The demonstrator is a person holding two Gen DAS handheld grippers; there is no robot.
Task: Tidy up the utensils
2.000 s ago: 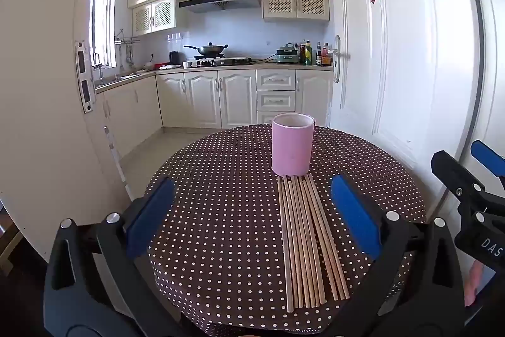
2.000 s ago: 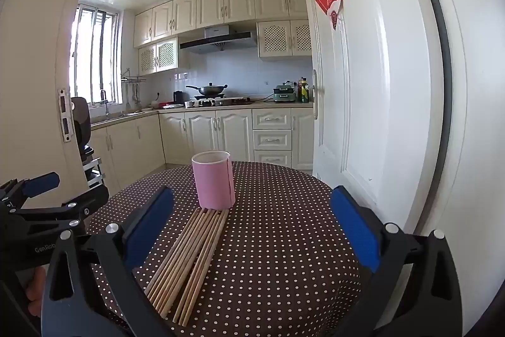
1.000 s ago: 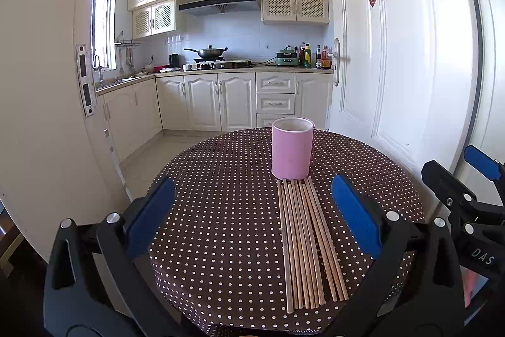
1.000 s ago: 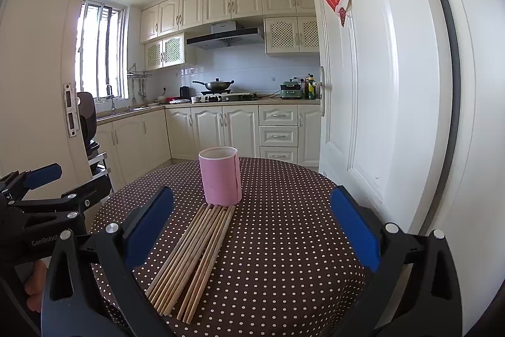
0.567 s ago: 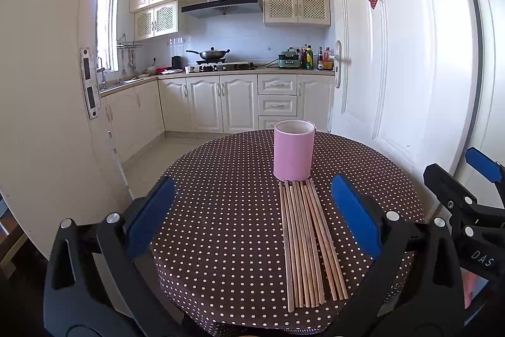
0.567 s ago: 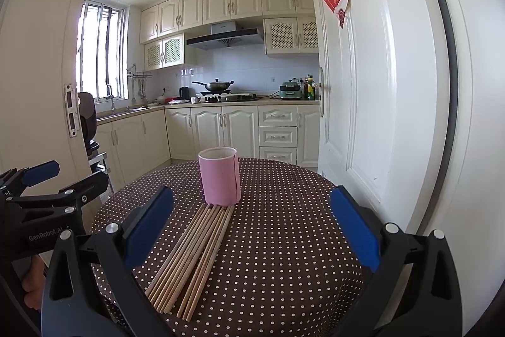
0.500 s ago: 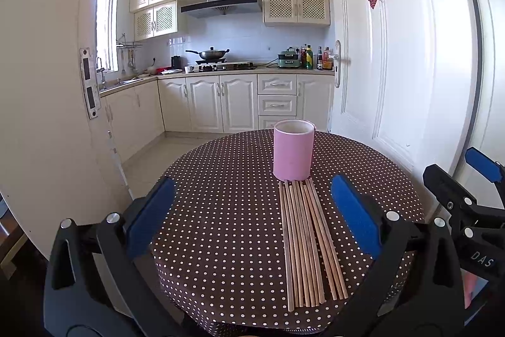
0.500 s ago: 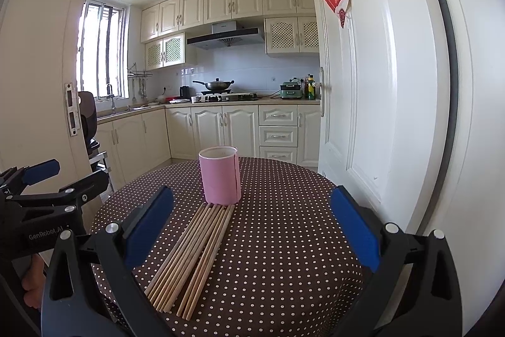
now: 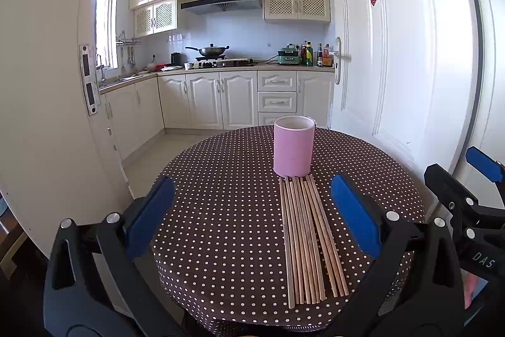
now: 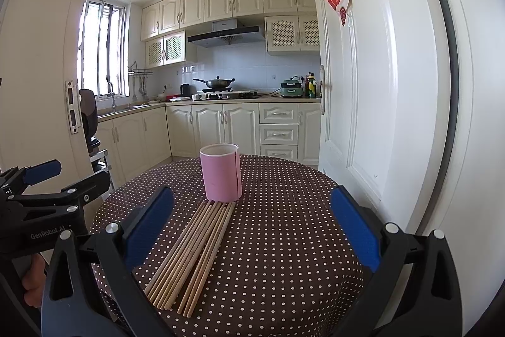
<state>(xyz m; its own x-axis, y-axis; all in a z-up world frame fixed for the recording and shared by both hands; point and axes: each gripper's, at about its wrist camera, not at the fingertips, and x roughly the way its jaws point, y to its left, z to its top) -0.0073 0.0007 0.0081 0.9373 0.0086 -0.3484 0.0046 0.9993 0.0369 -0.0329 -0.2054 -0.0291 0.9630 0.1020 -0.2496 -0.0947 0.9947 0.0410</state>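
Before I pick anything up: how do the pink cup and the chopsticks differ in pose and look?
The pink cup stands upright, open mouth up; the chopsticks lie flat in a row. The pink cup is a single wide, smooth cylinder; the chopsticks are many thin, bare wooden sticks. The pink cup sits farther from the grippers; the chopsticks stretch nearer, their far ends at its base. Both rest on the dotted tablecloth, ungripped.

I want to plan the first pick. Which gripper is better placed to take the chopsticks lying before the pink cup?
Probably the left gripper. In its view the chopsticks lie almost straight ahead, partly between its open fingers. From the right gripper they run diagonally toward its left finger. The pink cup stands just beyond them.
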